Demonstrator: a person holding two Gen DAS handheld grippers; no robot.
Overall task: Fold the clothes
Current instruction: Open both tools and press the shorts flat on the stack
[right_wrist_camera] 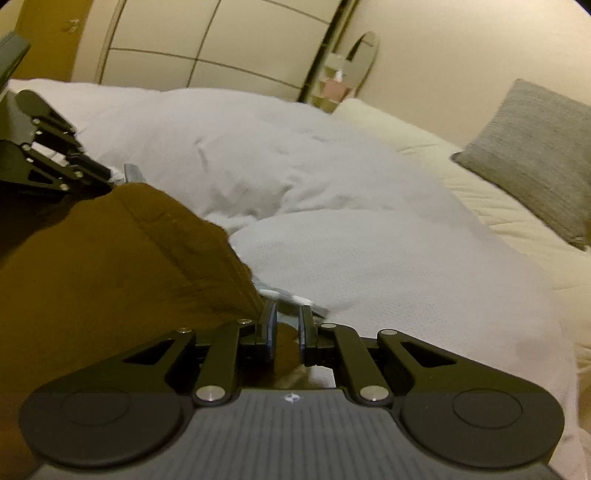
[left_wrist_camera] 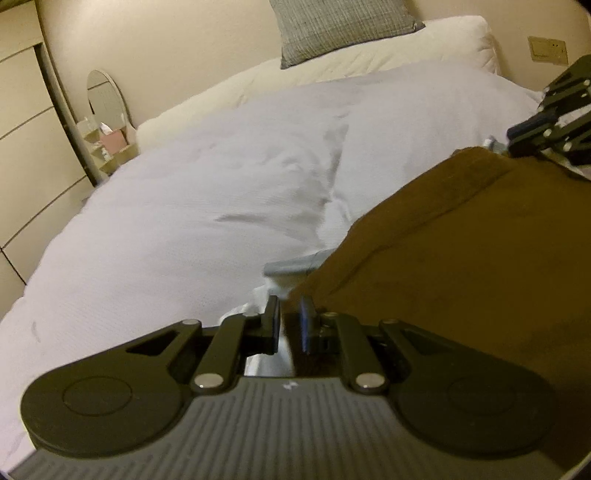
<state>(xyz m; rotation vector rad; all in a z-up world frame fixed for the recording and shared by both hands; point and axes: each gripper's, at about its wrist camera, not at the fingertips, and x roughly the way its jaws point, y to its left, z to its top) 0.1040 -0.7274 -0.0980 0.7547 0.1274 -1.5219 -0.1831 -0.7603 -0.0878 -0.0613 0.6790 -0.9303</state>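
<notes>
My left tongs [left_wrist_camera: 289, 323] and right tongs [right_wrist_camera: 288, 328], both narrowed, each pinch a corner of the brown garment [left_wrist_camera: 461, 258], stretched between them above the bed's white duvet [left_wrist_camera: 184, 206].

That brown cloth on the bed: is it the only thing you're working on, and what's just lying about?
Part of the job:
brown cloth
left claw, at one corner
right claw, at another corner

Just lying about:
white duvet
grey cushion
oval mirror
wall socket

A brown garment [left_wrist_camera: 461, 251] lies on the white-duveted bed [left_wrist_camera: 184, 206].
</notes>
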